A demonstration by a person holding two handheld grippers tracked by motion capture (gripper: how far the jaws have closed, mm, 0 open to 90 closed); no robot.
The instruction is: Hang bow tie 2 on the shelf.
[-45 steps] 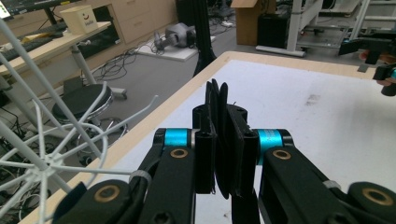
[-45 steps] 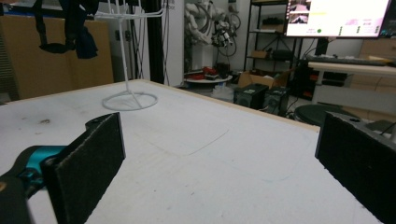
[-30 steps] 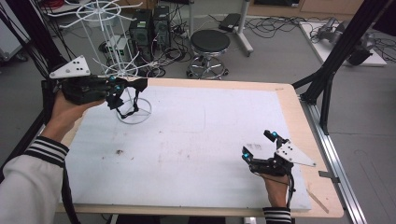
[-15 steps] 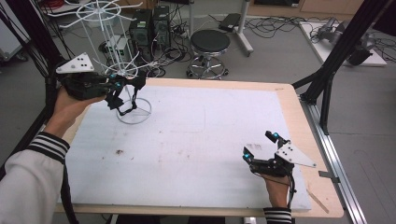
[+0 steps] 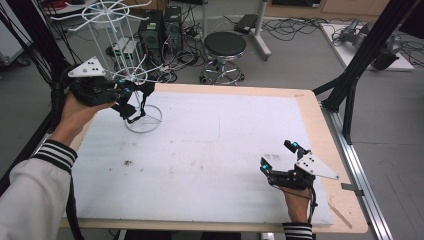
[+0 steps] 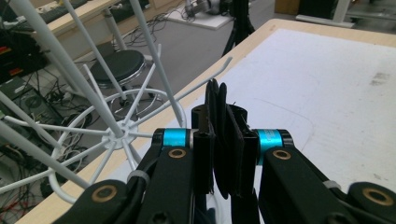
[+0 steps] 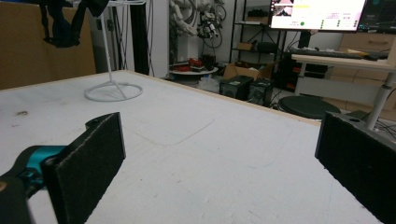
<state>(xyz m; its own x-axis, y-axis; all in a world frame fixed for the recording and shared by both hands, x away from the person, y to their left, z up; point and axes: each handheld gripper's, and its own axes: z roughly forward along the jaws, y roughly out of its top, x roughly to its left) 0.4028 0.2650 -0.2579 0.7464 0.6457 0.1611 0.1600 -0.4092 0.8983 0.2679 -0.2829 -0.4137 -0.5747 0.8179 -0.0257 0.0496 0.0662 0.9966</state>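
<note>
Black strap (image 6: 223, 140) (thin, apparently folded) sits clamped in left hand-held gripper (image 6: 223, 154); right hand-held gripper (image 7: 224, 163) gapes wide.

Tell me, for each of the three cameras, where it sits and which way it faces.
High view: above the person's side, looking forward and down on the table; both forearms enter from below, left gripper by the white wire rack, right gripper open.
Left gripper view: rides the left gripper, jaws shut on a black strap, facing the rack's arms.
Right gripper view: rides the right gripper, low over the table, jaws apart.
Shared: all three show the rack.
</note>
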